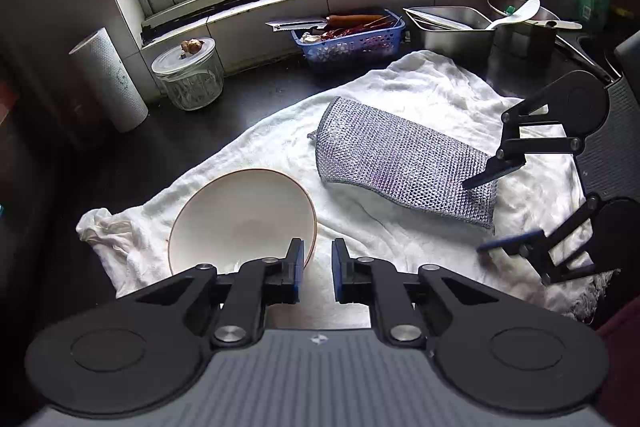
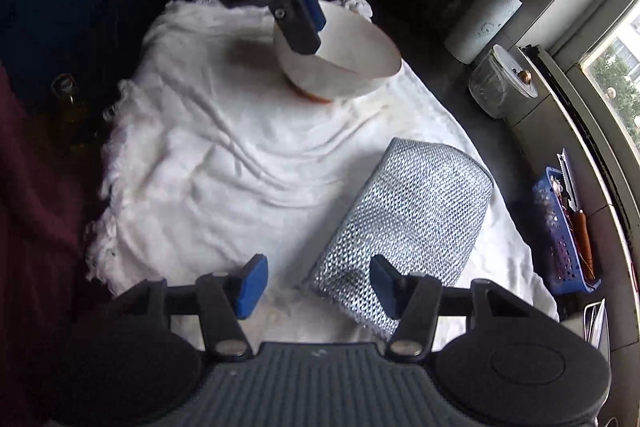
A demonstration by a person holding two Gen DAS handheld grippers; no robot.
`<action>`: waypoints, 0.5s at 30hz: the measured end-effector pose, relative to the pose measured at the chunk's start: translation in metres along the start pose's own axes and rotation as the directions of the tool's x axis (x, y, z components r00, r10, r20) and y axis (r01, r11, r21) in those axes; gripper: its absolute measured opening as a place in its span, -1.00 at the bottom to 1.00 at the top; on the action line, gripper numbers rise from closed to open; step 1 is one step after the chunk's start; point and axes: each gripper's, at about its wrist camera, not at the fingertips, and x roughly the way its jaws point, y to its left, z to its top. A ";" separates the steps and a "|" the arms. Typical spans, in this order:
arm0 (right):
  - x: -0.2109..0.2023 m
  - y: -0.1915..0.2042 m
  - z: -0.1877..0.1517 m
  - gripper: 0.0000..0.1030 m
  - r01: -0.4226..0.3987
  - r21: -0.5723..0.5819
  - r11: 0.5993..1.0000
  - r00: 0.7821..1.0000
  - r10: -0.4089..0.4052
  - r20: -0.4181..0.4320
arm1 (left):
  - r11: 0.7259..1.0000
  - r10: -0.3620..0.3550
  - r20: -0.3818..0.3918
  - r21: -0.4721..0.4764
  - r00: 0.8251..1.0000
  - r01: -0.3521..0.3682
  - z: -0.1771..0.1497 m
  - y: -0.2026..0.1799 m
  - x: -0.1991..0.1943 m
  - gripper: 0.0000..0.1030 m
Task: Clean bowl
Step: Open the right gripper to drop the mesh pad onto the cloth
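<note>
Towel (image 1: 400, 87) covers most of the counter (image 1: 260, 99), and everything I care about sits on it. Bowl (image 1: 240, 215) is at the towel's left end, tipped up on its foot with the mouth facing away from the left claw (image 1: 318, 263). That claw is nearly pressed together on the near rim. My own view shows the rim against one pad and a sliver of gap at the other, but from the tilt I judge it's pinching the rim. Scrubber (image 1: 400, 163), a silver mesh pad, lies flat mid-towel, well apart from the bowl, untouched. Key relation: its long axis runs straight away from the right claw (image 2: 316, 283), with the near end just under that claw. It's off-centre, though. One finger overlaps the near corner, the other hangs over bare towel. Right claw is spread, pads on nothing, pitched steeply down. It's the nearer hand and the free one. I'd shift it sideways onto the pad's centreline before closing, else it nips only the corner.
</note>
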 end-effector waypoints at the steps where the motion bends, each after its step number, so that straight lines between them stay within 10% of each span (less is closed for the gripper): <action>1: -0.003 -0.005 0.000 -0.21 0.017 0.025 1.000 1.000 -0.017 0.005 | 1.000 0.002 0.002 -0.001 1.000 -0.002 0.000 -0.001 0.000 -0.76; 15: -0.010 -0.053 -0.003 -0.25 0.105 0.229 0.968 0.994 -0.111 0.016 | 1.000 -0.013 -0.003 -0.018 1.000 0.013 -0.002 -0.001 0.001 -0.75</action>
